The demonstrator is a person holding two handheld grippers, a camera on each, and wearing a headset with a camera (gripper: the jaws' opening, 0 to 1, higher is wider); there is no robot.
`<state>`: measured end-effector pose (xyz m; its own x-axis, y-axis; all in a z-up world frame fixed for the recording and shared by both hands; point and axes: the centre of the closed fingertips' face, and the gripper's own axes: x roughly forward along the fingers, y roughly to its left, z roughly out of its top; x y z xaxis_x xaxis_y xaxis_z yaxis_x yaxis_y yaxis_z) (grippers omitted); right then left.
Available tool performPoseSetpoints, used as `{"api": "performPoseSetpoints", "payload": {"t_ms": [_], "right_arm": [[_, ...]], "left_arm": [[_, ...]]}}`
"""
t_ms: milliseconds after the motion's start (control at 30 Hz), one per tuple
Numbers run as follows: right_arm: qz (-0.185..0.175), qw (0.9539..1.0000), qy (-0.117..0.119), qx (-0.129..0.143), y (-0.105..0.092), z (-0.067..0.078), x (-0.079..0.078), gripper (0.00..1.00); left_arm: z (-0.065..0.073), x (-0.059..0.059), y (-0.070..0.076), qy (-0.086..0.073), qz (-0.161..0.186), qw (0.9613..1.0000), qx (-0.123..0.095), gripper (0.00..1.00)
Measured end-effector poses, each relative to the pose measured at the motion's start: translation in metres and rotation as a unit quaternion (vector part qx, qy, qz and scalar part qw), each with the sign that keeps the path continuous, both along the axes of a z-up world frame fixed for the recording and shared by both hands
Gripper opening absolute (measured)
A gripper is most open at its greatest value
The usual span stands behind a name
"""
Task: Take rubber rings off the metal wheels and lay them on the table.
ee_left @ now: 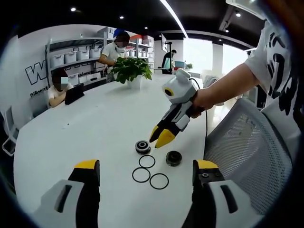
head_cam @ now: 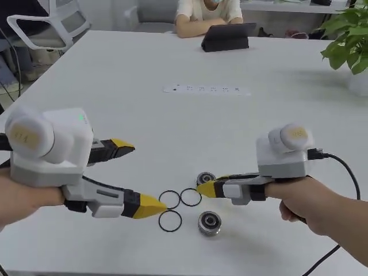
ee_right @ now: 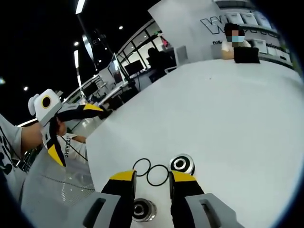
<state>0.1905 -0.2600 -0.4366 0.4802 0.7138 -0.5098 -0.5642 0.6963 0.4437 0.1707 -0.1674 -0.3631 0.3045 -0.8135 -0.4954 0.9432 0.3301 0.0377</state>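
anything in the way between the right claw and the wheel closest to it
Nothing visible. The right claw hovers right beside the far metal wheel with no object between them. The three loose rubber rings lie just off to one side on the table, and the left claw is wide open beyond them.

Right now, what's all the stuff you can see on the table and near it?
rubber rings: three, black, flat on the table between the tongs
metal wheels: two, silver and dark, beside the rings
table: one, white
socket strip: one, white, mid-table
tablet: one, dark, far end
plant: one, green, far right
chair: one, white, far left
person: one, pale top, seated behind the tablet
cable: one, black, from the right tongs
left tongs: yellow-tipped, wide open, empty
right tongs: yellow-tipped, narrowly open, empty, near the wheels
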Motion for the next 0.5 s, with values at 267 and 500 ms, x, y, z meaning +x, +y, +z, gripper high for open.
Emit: {"api": "performPoseSetpoints", "payload": {"t_ms": [267,500], "right_arm": [[-0.014,0.9998,-0.012,0.002,-0.013,0.008,0.004,0.26],[-0.029,0.9993,-0.024,0.003,-0.026,0.014,0.009,0.27]], "left_arm": [[0.005,0.006,-0.003,-0.003,-0.001,1.0000,0.000,0.76],[0.011,0.014,-0.008,-0.004,-0.001,1.0000,-0.005,0.73]]}}
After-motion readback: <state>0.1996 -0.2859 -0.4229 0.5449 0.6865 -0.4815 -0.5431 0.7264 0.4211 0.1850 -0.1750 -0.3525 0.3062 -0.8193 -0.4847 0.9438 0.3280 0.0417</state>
